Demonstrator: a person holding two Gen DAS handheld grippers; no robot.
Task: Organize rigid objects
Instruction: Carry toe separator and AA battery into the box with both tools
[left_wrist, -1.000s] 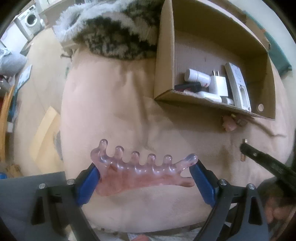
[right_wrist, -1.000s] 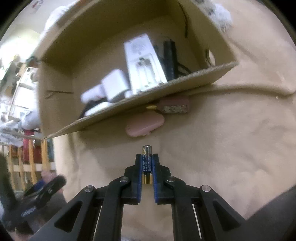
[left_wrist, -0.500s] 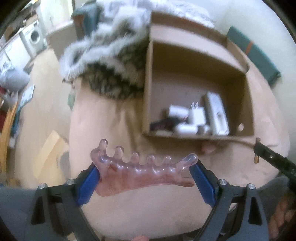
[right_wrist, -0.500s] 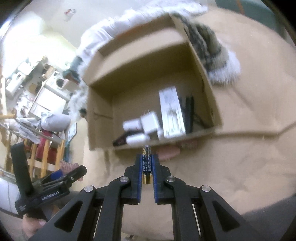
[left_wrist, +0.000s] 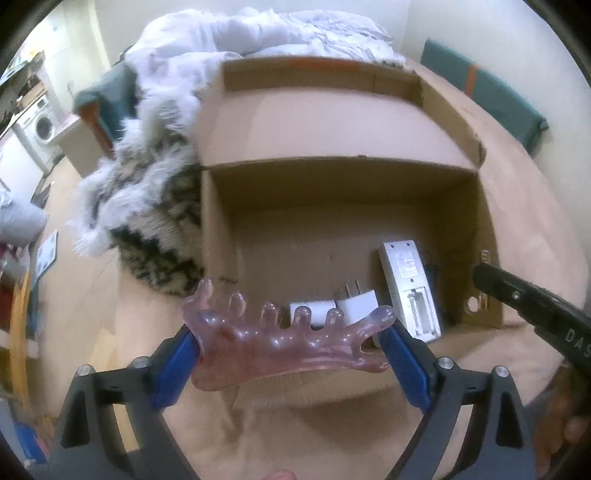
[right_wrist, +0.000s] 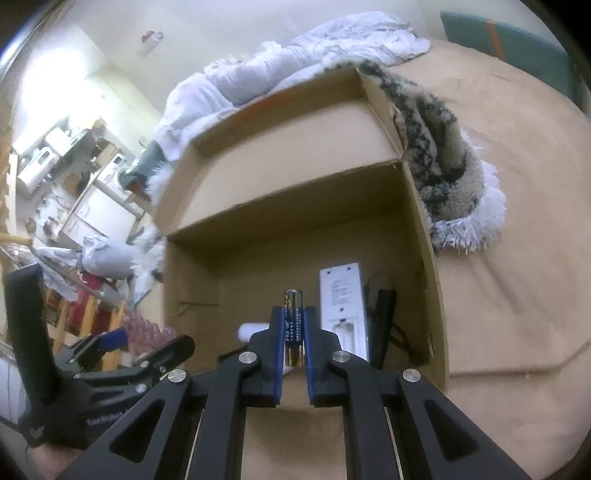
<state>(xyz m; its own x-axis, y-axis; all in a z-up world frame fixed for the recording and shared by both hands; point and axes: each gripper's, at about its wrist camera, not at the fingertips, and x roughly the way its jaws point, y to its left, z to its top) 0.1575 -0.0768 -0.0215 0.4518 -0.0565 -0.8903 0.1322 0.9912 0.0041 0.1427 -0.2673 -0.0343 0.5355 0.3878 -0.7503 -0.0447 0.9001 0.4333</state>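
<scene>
My left gripper (left_wrist: 291, 341) is shut on a translucent pink knobbed massager (left_wrist: 284, 341) and holds it above the near wall of an open cardboard box (left_wrist: 332, 206). My right gripper (right_wrist: 293, 332) is shut on a dark blue and gold battery (right_wrist: 293, 326), upright between the pads, over the same box (right_wrist: 295, 206). Inside the box lie a white remote (left_wrist: 410, 288), white plug adapters (left_wrist: 356, 304) and a black cabled item (right_wrist: 382, 317). The right gripper also shows in the left wrist view (left_wrist: 532, 299), and the left gripper in the right wrist view (right_wrist: 147, 338).
The box sits on a tan blanket (left_wrist: 332, 424) on a bed. A furry grey and black throw (left_wrist: 147, 184) and white bedding (right_wrist: 280, 70) lie behind and beside the box. A cluttered room with a washing machine (left_wrist: 40, 127) lies to the left.
Both grippers rose and moved forward, from beside the box's near wall to above its opening, each keeping its object. The small pink items on the blanket by the box are out of view.
</scene>
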